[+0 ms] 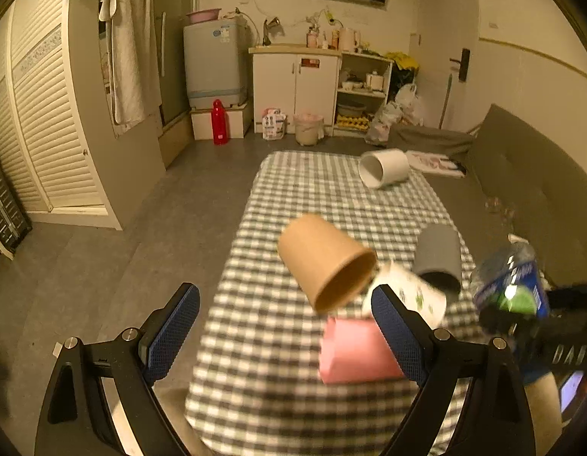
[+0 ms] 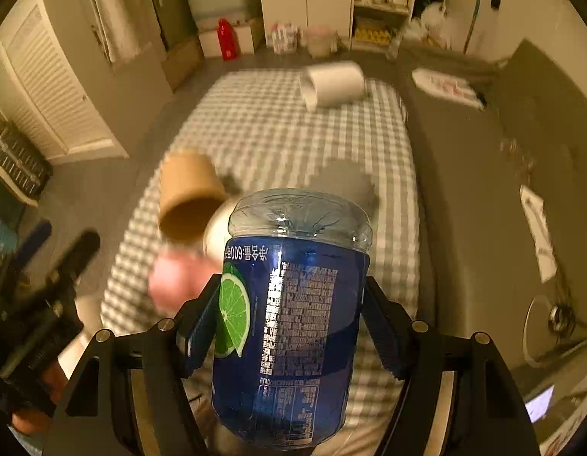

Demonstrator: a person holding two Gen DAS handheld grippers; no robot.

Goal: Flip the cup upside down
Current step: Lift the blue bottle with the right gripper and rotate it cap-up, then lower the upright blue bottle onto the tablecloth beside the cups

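A checked cloth (image 1: 278, 197) covers the table. On it lie a brown paper cup (image 1: 324, 262) on its side, a white patterned cup (image 1: 415, 296), a pink cup (image 1: 354, 353), a grey cup (image 1: 439, 258) with its mouth toward me, and a white cup (image 1: 384, 169) on its side at the far end. My left gripper (image 1: 286, 338) is open and empty above the near cups. My right gripper (image 2: 293, 326) is shut on a blue-labelled plastic bottle (image 2: 293, 311), held with its base pointing away. The brown cup (image 2: 187, 193) and white cup (image 2: 333, 83) also show in the right wrist view.
A grey sofa (image 1: 529, 190) runs along the table's right side. White cabinets (image 1: 297, 83), a red bottle (image 1: 219, 121) and a bin (image 1: 308, 129) stand on the far floor. A slatted wardrobe (image 1: 46, 121) is at the left.
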